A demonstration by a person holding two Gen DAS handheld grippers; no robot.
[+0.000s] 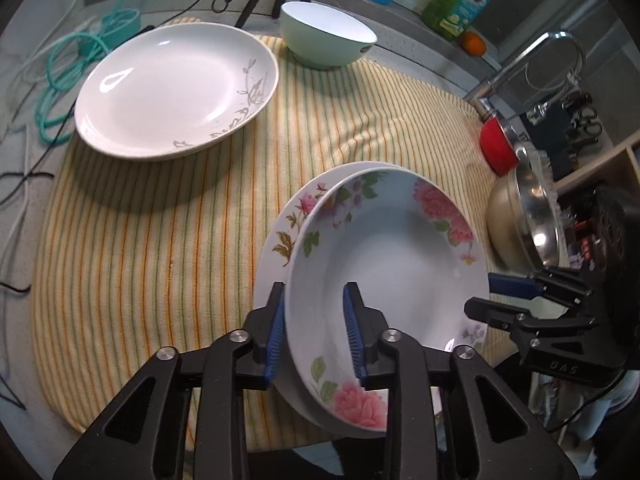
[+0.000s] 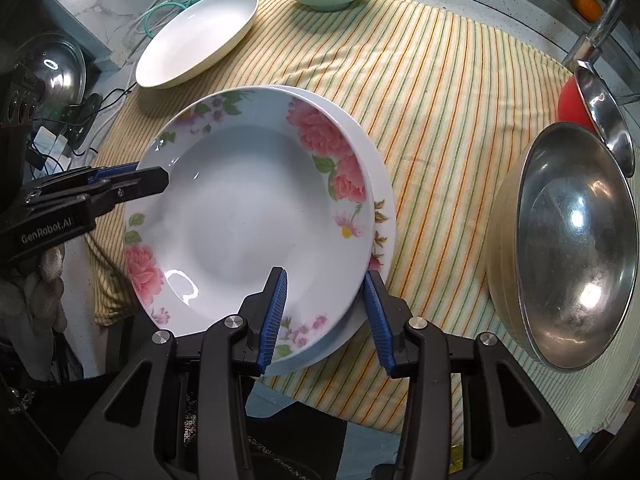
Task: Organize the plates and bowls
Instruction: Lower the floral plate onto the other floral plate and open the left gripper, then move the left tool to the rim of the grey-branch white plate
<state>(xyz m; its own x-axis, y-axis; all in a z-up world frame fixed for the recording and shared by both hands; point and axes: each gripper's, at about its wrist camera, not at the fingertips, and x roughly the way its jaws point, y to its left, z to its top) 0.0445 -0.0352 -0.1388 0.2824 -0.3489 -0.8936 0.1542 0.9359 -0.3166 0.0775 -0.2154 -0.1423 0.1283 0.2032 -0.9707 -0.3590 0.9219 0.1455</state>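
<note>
Two hand-held grippers [image 1: 316,328] [image 2: 326,316] straddle the floral plate's [image 2: 248,216] opposite rims, pads apart.

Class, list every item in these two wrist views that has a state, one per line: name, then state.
Pink-flowered plate: stacked on another flowered plate, rim between both grippers' pads.
Lower flowered plate: flat on the striped cloth.
White plate: upright, empty.
Mint bowl: upright, empty.
Steel bowl: tipped on its side.
Left gripper: open.
Right gripper: open.
</note>
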